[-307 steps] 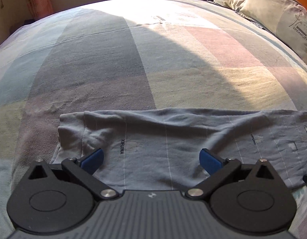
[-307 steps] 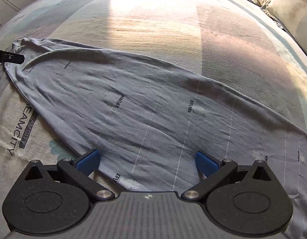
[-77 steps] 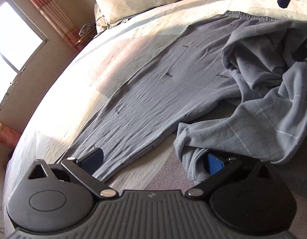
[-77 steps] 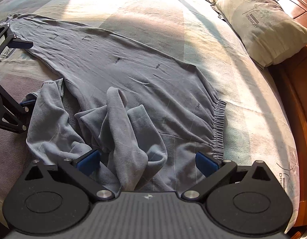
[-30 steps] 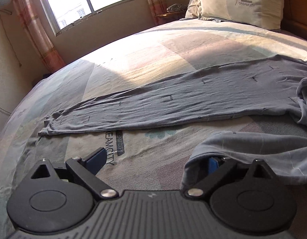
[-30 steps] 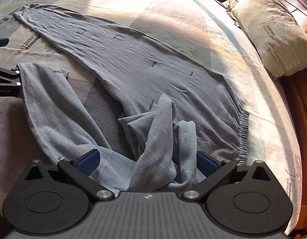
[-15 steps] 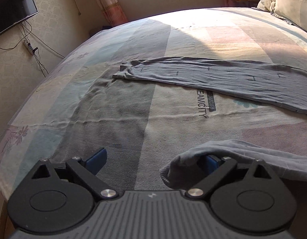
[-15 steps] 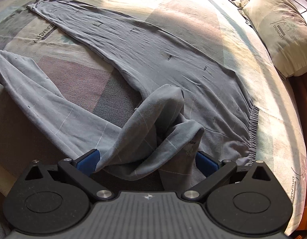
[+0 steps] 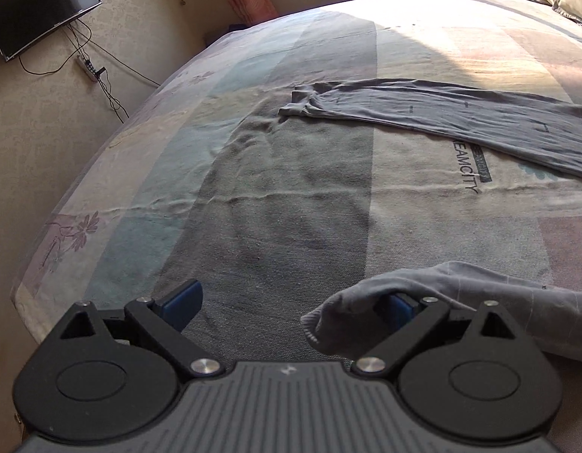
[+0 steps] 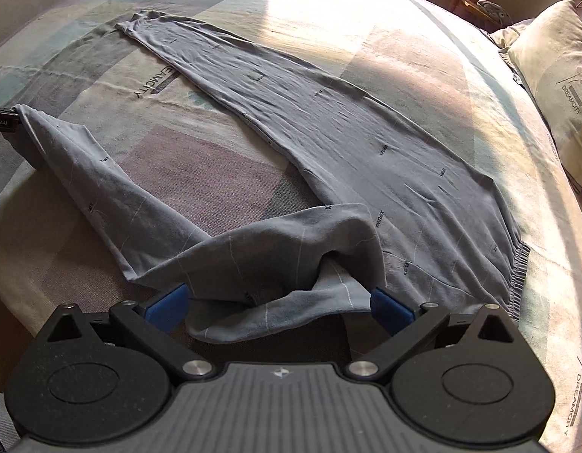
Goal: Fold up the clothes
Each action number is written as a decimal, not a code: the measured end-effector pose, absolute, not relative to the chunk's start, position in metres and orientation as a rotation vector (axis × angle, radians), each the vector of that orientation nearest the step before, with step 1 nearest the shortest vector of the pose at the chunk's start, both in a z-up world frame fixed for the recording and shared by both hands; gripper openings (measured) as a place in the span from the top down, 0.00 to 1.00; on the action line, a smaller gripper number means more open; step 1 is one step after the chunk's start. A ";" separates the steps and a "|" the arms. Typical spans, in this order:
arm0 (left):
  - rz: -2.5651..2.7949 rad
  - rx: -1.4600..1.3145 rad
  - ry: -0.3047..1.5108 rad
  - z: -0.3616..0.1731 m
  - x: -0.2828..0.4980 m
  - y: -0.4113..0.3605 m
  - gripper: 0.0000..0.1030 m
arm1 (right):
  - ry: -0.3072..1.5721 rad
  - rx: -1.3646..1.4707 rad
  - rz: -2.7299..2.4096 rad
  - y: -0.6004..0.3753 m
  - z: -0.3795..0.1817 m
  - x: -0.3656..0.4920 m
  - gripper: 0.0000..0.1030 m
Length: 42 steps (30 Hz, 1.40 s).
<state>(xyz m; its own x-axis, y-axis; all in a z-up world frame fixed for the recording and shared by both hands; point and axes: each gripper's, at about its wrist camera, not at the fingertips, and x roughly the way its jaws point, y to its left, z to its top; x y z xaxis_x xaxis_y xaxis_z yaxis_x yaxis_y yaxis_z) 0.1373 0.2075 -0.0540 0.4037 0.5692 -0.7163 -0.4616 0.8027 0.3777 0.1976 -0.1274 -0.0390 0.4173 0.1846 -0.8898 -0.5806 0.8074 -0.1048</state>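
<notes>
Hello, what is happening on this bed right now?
A person with a two-finger tool in each hand is folding grey trousers on the bed. One leg lies flat across the bed. The other leg's cuff hangs over one finger of the open left tool. The right tool is open too, with bunched cloth between its fingers. No fold is finished yet.

Left gripper (image 9: 291, 307): your jaws stand wide apart.
Right finger (image 9: 398, 311): sits inside the hem of the grey trousers (image 9: 423, 302).
Far leg: lies flat across the bedspread (image 9: 253, 207), cuff toward the wall.
Wall: television (image 9: 38, 7) mounted, cables hanging below.
</notes>
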 end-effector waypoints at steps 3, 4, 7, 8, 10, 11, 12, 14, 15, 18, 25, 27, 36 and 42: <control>0.662 0.138 0.968 -0.052 0.135 0.218 0.07 | 1.045 -0.429 0.493 -0.126 -0.040 0.199 0.00; 0.665 0.142 0.973 -0.052 0.134 0.222 0.07 | 1.045 -0.429 0.490 -0.126 -0.040 0.200 0.00; 0.682 0.149 0.991 -0.048 0.130 0.235 0.07 | 1.045 -0.433 0.488 -0.124 -0.041 0.203 0.00; 0.688 0.151 0.997 -0.047 0.129 0.240 0.07 | 1.045 -0.434 0.487 -0.123 -0.041 0.204 0.00; 0.702 0.157 1.008 -0.045 0.125 0.248 0.06 | 1.044 -0.436 0.486 -0.122 -0.041 0.205 0.00; 0.709 0.160 1.011 -0.044 0.123 0.253 0.07 | 1.044 -0.437 0.485 -0.121 -0.041 0.206 0.00; 0.715 0.165 1.016 -0.044 0.122 0.256 0.07 | 1.045 -0.438 0.485 -0.120 -0.041 0.207 0.00; 0.739 0.180 1.019 -0.042 0.118 0.265 0.07 | 1.046 -0.441 0.489 -0.117 -0.042 0.208 0.00; 0.753 0.185 1.018 -0.040 0.117 0.269 0.07 | 1.044 -0.443 0.491 -0.115 -0.041 0.209 0.00; 0.787 0.164 1.018 -0.034 0.112 0.285 0.07 | 1.043 -0.450 0.503 -0.109 -0.041 0.211 0.00; 0.617 0.184 1.058 -0.039 0.109 0.277 0.07 | 1.042 -0.472 0.545 -0.092 -0.042 0.211 0.00; 0.508 0.183 1.094 -0.047 0.110 0.265 0.07 | 1.048 -0.495 0.582 -0.084 -0.045 0.209 0.00; 0.200 0.380 1.176 -0.081 0.102 0.220 0.06 | 0.919 -0.876 0.857 -0.024 -0.080 0.185 0.00; 0.243 0.334 1.124 -0.075 0.119 0.241 0.06 | 0.858 -0.996 0.922 0.008 -0.094 0.189 0.00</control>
